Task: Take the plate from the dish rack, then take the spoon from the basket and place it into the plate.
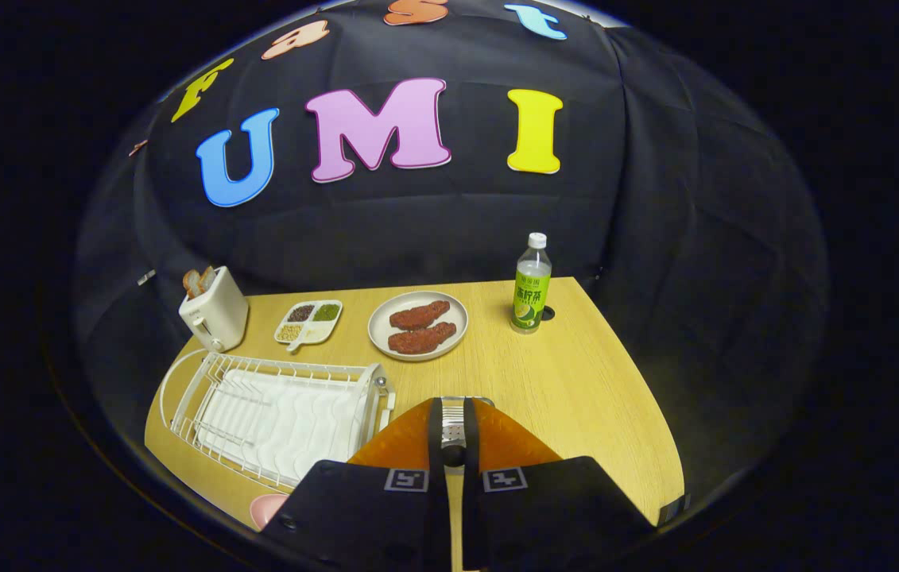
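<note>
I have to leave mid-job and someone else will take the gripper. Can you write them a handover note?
Gripper: fingers closed on the spoon, which stands in the orange basket.
Rack: no plate in it.
Pink plate: on the table by the rack's near corner, left of the fingers.
Done: plate is out of the rack and the spoon is gripped.
Left: lift the spoon out and lay it in the pink plate, not the meat plate.

The fisheye camera rides on the tool [453, 457], looking forward and down along its fingers over the counter [576, 397], close to the dish rack [274, 409] at ten o'clock, facing the booth wall.
</note>
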